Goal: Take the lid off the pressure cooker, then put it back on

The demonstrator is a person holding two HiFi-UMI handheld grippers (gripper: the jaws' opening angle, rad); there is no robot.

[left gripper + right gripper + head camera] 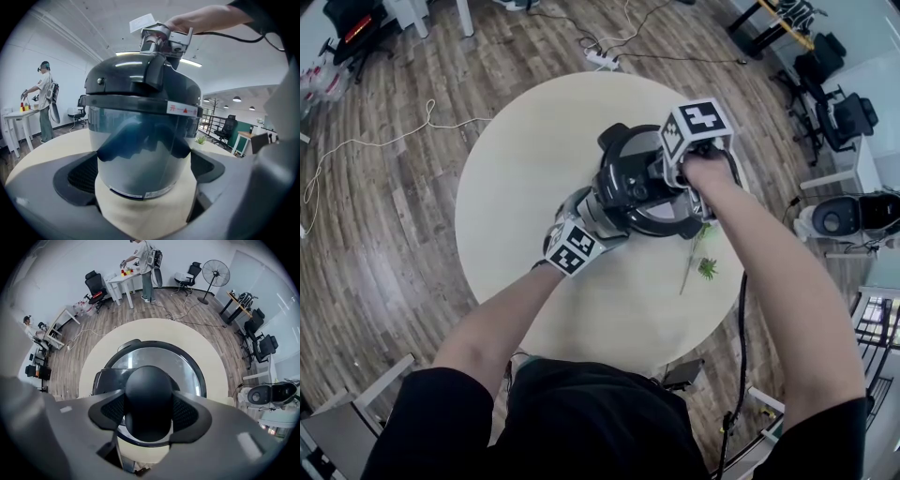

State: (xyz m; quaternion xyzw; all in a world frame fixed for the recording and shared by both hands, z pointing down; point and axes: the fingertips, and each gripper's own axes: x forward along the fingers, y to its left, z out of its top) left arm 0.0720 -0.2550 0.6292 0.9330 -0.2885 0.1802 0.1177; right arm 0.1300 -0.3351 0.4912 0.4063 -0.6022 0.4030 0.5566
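Observation:
The pressure cooker (628, 187) stands on a round cream table (516, 169). Its black lid (140, 79) sits on the shiny steel body (140, 154). My left gripper (143, 176) comes in from the side, low down, with a pad against each flank of the body. It is at the cooker's near left in the head view (586, 220). From straight above, my right gripper (149, 411) is shut on the lid's round black knob (149, 399). The same gripper (675, 173) shows over the lid (187, 362), and the hand's forearm hides the cooker's right side.
A small green sprig (705, 267) lies on the table right of the cooker. Cables and a power strip (602, 59) run over the wood floor beyond the table. Office chairs (839, 117) stand far right. A person (46, 101) stands at a white table far off.

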